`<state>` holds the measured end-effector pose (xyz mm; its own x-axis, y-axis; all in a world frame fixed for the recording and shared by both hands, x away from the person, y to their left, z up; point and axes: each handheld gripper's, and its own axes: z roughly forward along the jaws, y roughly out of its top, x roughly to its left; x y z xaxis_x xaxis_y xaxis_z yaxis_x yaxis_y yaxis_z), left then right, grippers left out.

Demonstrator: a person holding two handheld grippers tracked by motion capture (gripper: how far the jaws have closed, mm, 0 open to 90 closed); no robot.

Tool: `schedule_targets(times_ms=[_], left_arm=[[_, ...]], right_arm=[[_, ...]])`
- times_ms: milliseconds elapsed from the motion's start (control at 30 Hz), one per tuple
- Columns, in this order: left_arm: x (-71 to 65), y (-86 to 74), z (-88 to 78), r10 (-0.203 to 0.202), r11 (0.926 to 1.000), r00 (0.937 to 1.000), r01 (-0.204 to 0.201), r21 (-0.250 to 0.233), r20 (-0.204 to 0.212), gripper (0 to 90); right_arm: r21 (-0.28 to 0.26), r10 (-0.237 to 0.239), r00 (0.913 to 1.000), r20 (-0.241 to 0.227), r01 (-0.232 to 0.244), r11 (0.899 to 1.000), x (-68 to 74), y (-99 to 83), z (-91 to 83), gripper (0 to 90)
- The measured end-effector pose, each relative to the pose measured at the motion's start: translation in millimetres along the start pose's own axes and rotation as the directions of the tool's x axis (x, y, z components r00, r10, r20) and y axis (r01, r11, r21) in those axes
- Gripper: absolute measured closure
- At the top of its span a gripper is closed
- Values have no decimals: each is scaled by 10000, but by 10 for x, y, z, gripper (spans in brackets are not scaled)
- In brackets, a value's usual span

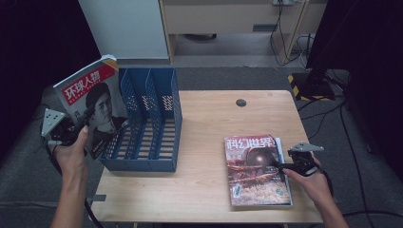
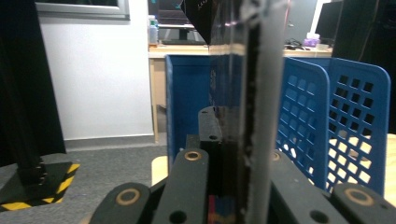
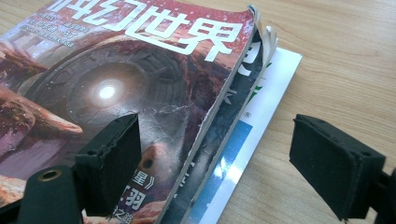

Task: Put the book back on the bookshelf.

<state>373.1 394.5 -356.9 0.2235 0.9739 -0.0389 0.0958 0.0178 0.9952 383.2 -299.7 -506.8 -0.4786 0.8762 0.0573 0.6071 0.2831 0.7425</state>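
Black jaws of my left gripper (image 1: pixel 78 127) are clamped tight on a red-topped magazine with a portrait cover (image 1: pixel 92 107), and I hold it upright and slightly tilted off the table's left edge. In the left gripper view I see that magazine edge-on, rising straight between the jaws, with the blue file rack (image 2: pixel 299 121) just behind it. From the high view the magazine sits right beside the rack's leftmost slot, its lower corner touching or almost touching the rack's side; I cannot tell which.

My right gripper (image 1: pixel 280 166) hangs with its jaws apart, holding nothing. In the right gripper view one pad (image 3: pixel 114 156) rests over the cover of the science-fiction magazine (image 3: pixel 121 88), the other stands off over bare wood, so the jaws straddle the stack's right edge. That magazine tops a small stack lying flat on the wooden table (image 1: pixel 204 142), near its front right corner, well apart from the rack. A white and blue publication (image 3: pixel 261 107) peeks out beneath it.
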Motion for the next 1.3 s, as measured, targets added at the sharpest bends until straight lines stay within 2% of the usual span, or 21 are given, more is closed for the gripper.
schedule_targets(times_ms=[233, 400, 600, 967, 1100, 1300], left_arm=[[-2, -69, 30, 67, 9998, 10000, -68, 213, 42, 868], [-32, -118, 102, -176, 9997, 9995, 172, 175, 271, 868], [-71, -145, 178, -157, 9998, 9991, 152, 136, 385, 867], [-28, -141, 164, -152, 9998, 9999, 151, -91, -83, 867], [-34, -167, 187, -9, 10000, 9995, 7, -60, -307, 867], [-85, -240, 275, -96, 9999, 9999, 96, -35, -55, 867]], right_arm=[[22, -33, 10000, -13, 33, 10000, 3, -3, 0, 169], [-9, -13, 10000, -16, 13, 10000, -1, -5, 2, 169], [-17, 76, 10000, -27, -77, 10000, -13, -7, -8, 169], [-6, 52, 10000, -34, -52, 10000, -13, -12, 2, 169], [-31, 47, 10000, -18, -47, 10000, -13, -12, 4, 170], [-18, 79, 10000, -34, -79, 10000, -13, -13, 2, 170]])
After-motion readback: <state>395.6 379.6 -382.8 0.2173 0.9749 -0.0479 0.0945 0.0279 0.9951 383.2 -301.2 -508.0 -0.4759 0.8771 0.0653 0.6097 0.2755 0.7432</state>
